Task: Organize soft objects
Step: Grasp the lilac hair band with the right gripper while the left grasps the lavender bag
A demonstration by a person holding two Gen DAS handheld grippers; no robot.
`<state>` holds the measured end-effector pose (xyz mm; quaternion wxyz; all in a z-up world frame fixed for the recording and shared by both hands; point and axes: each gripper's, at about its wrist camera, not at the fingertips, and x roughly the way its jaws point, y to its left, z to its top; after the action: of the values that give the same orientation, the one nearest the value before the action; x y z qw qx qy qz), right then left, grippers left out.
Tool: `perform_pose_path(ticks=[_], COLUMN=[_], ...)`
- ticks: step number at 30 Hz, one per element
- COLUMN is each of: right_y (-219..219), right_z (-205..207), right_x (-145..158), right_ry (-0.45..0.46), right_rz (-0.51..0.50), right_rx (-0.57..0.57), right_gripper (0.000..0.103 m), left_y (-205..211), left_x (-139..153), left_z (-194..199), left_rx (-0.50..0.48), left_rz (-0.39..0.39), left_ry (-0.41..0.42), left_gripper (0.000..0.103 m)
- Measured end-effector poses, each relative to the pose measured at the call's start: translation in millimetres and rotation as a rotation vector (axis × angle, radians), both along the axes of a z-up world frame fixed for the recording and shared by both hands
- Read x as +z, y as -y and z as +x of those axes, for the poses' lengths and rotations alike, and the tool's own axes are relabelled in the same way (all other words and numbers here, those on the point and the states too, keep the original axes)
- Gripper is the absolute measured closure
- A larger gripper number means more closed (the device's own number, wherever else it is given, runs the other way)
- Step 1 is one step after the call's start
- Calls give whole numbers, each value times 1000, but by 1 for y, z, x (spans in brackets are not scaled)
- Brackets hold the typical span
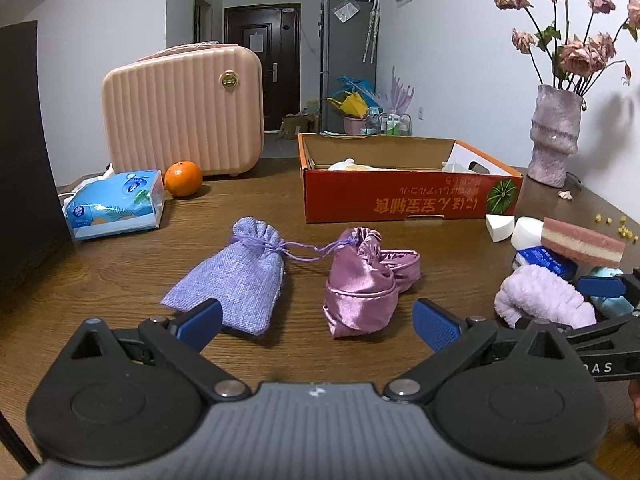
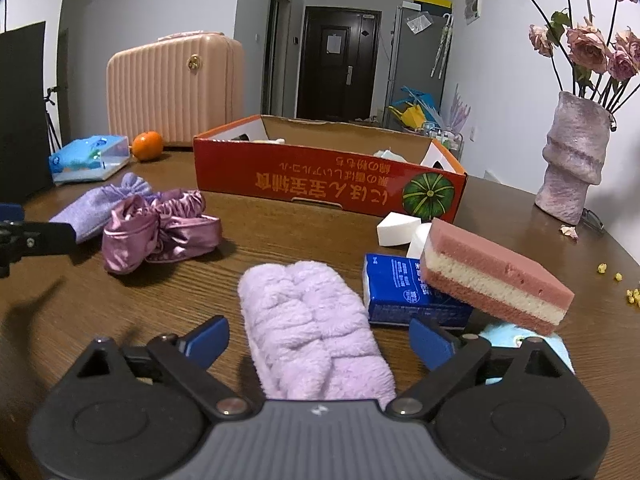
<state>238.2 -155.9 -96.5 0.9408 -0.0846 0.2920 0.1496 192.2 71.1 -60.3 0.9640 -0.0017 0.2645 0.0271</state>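
Note:
My left gripper [image 1: 318, 322] is open and empty, just short of a lavender burlap pouch [image 1: 236, 276] and a pink satin pouch [image 1: 362, 286] on the wooden table. My right gripper [image 2: 320, 342] is open, its fingers on either side of a fluffy lilac cloth [image 2: 310, 326], not closed on it. To its right lie a blue packet [image 2: 404, 290], a pink-and-cream sponge [image 2: 496, 278] and white sponge wedges [image 2: 398, 228]. An open red cardboard box [image 2: 328, 176] stands behind, with a few items inside.
A pink ribbed case [image 1: 184, 108], an orange [image 1: 183, 179] and a tissue pack [image 1: 116, 204] stand at the back left. A vase of dried roses [image 2: 572, 160] stands at the right, with petals and crumbs near it. A dark panel [image 1: 24, 160] is at far left.

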Motion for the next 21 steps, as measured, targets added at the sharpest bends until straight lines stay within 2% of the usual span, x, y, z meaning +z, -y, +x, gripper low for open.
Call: perform_pose_path(ticks=[5, 11, 16, 21], right_y=[2, -1, 1, 8], right_z=[4, 4, 0, -3], right_x=[-4, -7, -4, 4], right_ry=[-29, -56, -29, 6], right_rz=[12, 13, 26, 73], right_rx=[6, 37, 42, 32], right_gripper=[25, 52, 65, 68], left_y=[2, 1, 2, -4], left_x=[-1, -2, -3, 2], left_z=[0, 1, 0, 0], left_rx=[-7, -9, -12, 0], left_rz=[6, 4, 1, -36], left_ry=[-4, -10, -8, 2], left_gripper=[0, 0, 0, 0])
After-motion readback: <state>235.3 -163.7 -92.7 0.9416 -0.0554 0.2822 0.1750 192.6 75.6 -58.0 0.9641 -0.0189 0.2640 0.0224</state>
